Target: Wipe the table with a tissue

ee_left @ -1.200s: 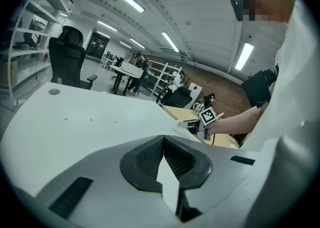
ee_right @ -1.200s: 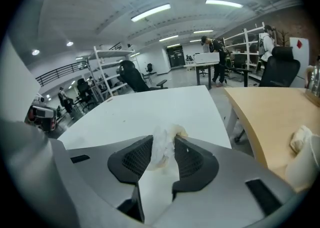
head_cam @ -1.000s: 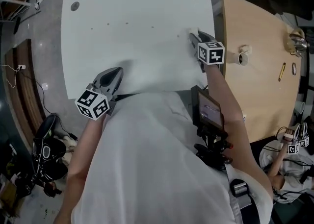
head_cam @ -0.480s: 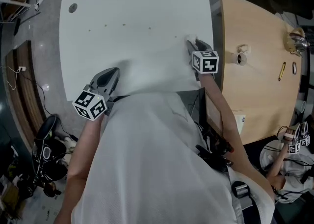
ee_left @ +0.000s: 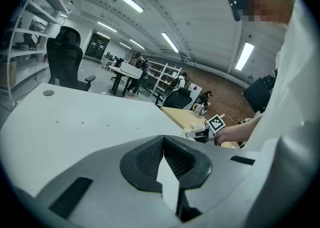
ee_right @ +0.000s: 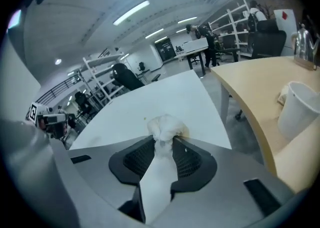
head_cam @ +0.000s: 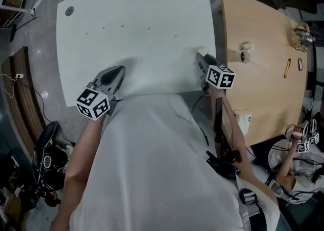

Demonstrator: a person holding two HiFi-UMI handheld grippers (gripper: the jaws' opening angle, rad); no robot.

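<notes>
Right gripper [ee_right: 164, 141] had its jaws clamped on the crumpled white tissue [ee_right: 165, 125], with the wad poking past the tips. They had just been closing tighter on it. The tissue was at the near right edge of the white rectangular surface [head_cam: 136, 28]. Left gripper [ee_left: 163, 140] jaws were together and empty, near the left edge. My read: keep the wad pressed flat, sweep overlapping passes out toward the small brown specks [head_cam: 121, 27], and stay clear of the edge.

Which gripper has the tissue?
The right gripper, whose jaws have just been closing on the crumpled white tissue; the left gripper is shut with nothing between its jaws.
</notes>
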